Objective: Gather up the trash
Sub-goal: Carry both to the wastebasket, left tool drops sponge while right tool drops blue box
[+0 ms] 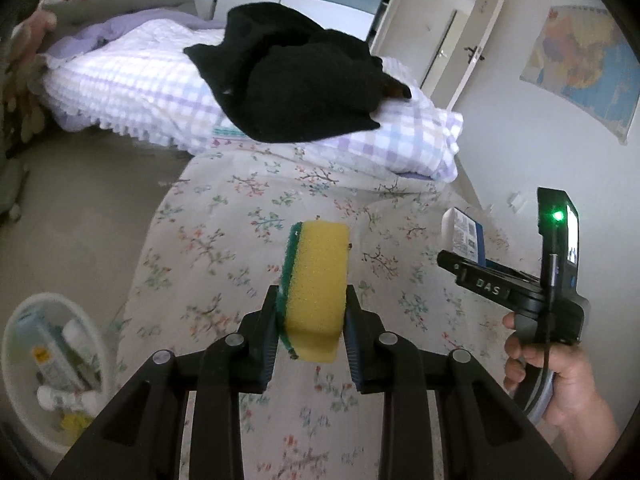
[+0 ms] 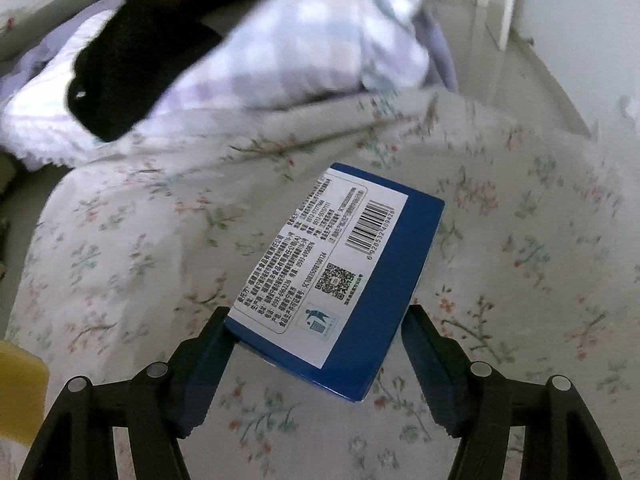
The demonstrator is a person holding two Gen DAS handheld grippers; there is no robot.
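My left gripper (image 1: 312,304) is shut on a yellow sponge with a green scrub side (image 1: 316,284) and holds it above the floral bedsheet (image 1: 224,240). My right gripper (image 2: 316,320) is shut on a blue and white carton with a barcode (image 2: 340,268), held above the same sheet. In the left wrist view the right gripper (image 1: 452,258) is at the right with the carton (image 1: 464,236) in its fingers. The sponge's edge (image 2: 20,388) shows at the lower left of the right wrist view. A white bin (image 1: 24,380) with several pieces of trash stands on the floor at the lower left.
A checked purple quilt (image 1: 160,92) lies folded across the bed with a black garment (image 1: 292,80) on top. A white door (image 1: 440,36) and a wall map (image 1: 588,64) are behind. Grey floor (image 1: 88,208) lies left of the bed.
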